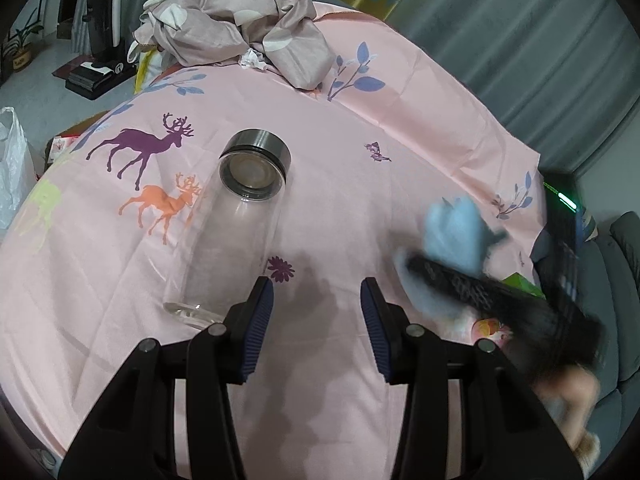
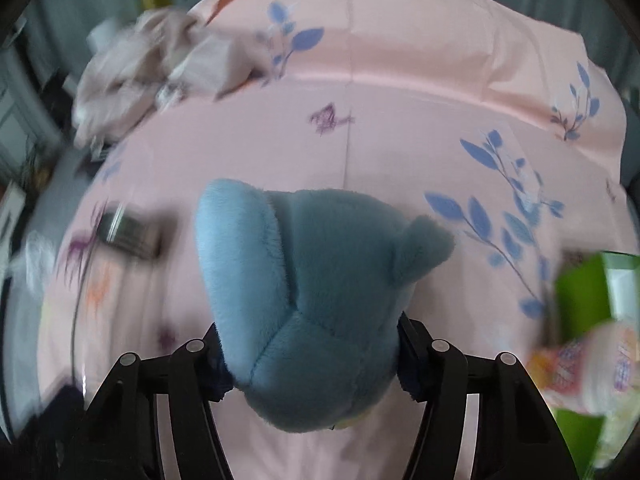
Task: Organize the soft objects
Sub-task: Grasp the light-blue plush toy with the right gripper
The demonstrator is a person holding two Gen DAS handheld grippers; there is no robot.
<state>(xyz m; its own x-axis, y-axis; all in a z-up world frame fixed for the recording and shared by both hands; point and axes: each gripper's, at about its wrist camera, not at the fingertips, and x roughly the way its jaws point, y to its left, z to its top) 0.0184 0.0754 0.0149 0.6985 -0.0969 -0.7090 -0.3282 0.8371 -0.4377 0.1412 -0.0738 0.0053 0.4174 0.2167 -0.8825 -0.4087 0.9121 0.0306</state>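
The right gripper (image 2: 308, 354) holds a blue plush toy (image 2: 316, 292) between its fingers, above a pink printed sheet (image 2: 400, 128) covering the surface. The toy's long axis runs away from the gripper, its broad rounded end nearest the camera and a small pointed ear (image 2: 424, 248) jutting right. The left gripper (image 1: 318, 324) hovers with fingers wide apart, holding nothing. A clear glass bottle (image 1: 232, 232) lies on its side ahead and to its left, its metal cap (image 1: 256, 156) pointing away. Crumpled grey-pink cloth (image 1: 240, 28) sits at the sheet's far edge.
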